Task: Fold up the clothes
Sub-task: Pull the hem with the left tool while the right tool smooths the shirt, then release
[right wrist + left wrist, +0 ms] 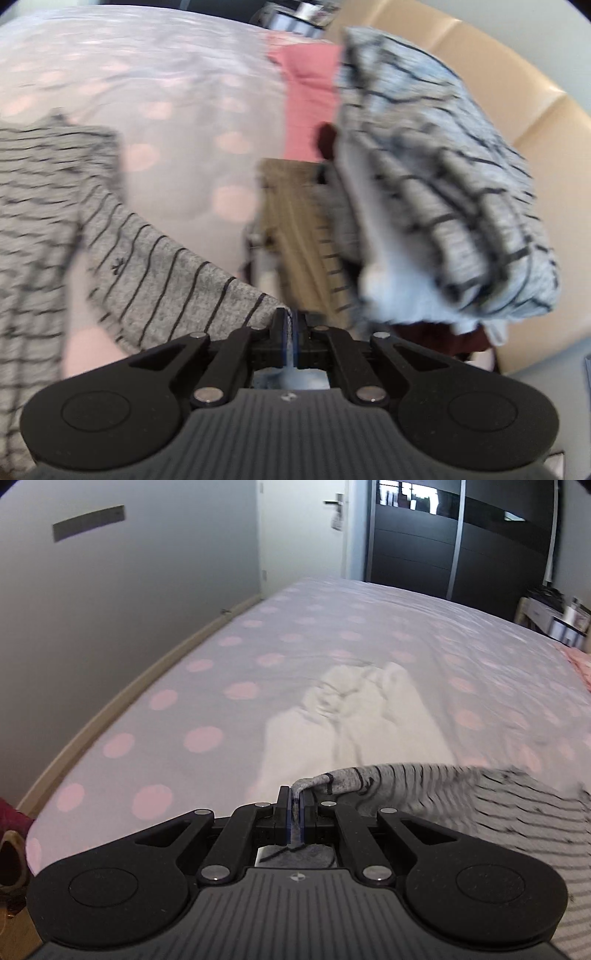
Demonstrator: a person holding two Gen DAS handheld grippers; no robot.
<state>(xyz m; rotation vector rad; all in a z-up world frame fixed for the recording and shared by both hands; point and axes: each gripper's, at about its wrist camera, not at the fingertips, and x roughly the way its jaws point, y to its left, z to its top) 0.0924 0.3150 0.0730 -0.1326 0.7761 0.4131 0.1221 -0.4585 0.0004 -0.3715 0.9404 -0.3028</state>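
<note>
striped garment (461,794) pinched by both shut claws (296,805) (291,325) above white cloth (354,716) on dotted bed (207,686).

left tool (296,805): black linkage arms | silver pivot screws | blue pads | ribbed grey housing

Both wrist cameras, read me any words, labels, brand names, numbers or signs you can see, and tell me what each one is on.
No readable text in either view.
Small round emblem on the left gripper body: a symbol, no letters.
Matching emblem on the right gripper body: blurred.
Small dark embroidered motif on the grey striped garment: a shape, not letters.
Items on the nightstand: too small and blurred to read.
</note>
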